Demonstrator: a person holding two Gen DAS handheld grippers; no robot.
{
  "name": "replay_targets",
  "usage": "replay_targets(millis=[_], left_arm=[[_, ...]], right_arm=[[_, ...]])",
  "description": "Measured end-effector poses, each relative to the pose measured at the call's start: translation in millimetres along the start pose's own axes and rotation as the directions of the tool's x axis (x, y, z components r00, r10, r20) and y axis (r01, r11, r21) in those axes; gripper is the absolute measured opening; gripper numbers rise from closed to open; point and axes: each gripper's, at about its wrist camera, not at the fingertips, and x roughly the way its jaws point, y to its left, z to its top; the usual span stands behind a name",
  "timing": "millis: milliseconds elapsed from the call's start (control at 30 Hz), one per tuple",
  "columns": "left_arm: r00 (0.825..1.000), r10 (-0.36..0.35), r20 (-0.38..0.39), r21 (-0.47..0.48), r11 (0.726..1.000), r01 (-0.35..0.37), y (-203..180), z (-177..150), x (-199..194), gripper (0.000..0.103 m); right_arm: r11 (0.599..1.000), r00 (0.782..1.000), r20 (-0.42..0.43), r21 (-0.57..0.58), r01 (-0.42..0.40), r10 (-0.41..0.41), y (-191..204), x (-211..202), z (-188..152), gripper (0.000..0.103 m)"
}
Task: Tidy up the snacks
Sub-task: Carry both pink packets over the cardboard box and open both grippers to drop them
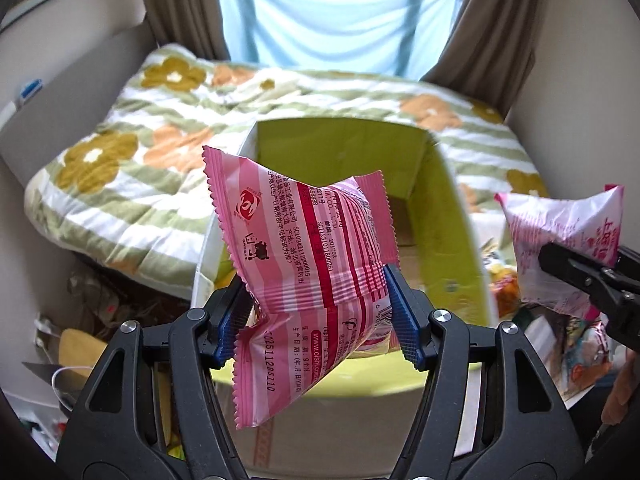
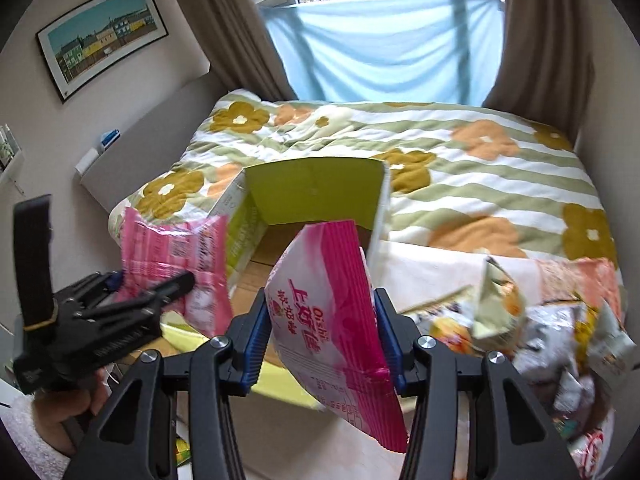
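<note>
My left gripper (image 1: 318, 312) is shut on a pink striped snack bag (image 1: 304, 248), held above the near rim of an open cardboard box with a lime-green lining (image 1: 452, 208). My right gripper (image 2: 320, 334) is shut on a second pink and white snack bag (image 2: 332, 320), held over the same box (image 2: 312, 192) from its right side. In the left wrist view the right gripper (image 1: 588, 276) and its bag (image 1: 568, 232) show at the right edge. In the right wrist view the left gripper (image 2: 120, 308) and its bag (image 2: 180, 260) show at the left.
The box floor (image 2: 264, 264) shows bare brown cardboard. A heap of mixed snack bags (image 2: 520, 320) lies to the right of the box. A bed with a flowered quilt (image 2: 480, 184) is behind it. Clutter (image 1: 80, 320) lies on the floor at the left.
</note>
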Motion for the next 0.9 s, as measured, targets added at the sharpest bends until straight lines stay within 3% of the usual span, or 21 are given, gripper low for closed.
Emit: replay_targets(millis=[233, 433, 500, 533, 900], left_arm=[[0.994, -0.029, -0.106, 0.041, 0.999, 0.034, 9, -1, 54, 0.06], [0.992, 0.001, -0.122, 0.143, 0.99, 0.017, 2, -3, 74, 0.067], [0.992, -0.005, -0.123, 0.16, 0.987, 0.025, -5, -4, 73, 0.099], [0.994, -0.005, -0.11, 0.159, 0.987, 0.022, -5, -4, 72, 0.103], [0.999, 0.034, -0.04, 0.058, 0.998, -0.031, 16, -19, 33, 0.103]], right_arm=[[0.999, 0.997, -0.074, 0.011, 0.03, -0.03, 21, 47, 9, 0.045], [0.997, 0.99, -0.129, 0.045, 0.062, -0.056, 15, 72, 9, 0.045], [0.997, 0.989, -0.136, 0.048, 0.066, -0.059, 12, 74, 10, 0.045], [0.997, 0.989, -0.136, 0.048, 0.065, -0.058, 11, 75, 11, 0.045], [0.997, 0.983, -0.17, -0.003, 0.073, -0.073, 13, 78, 10, 0.045]])
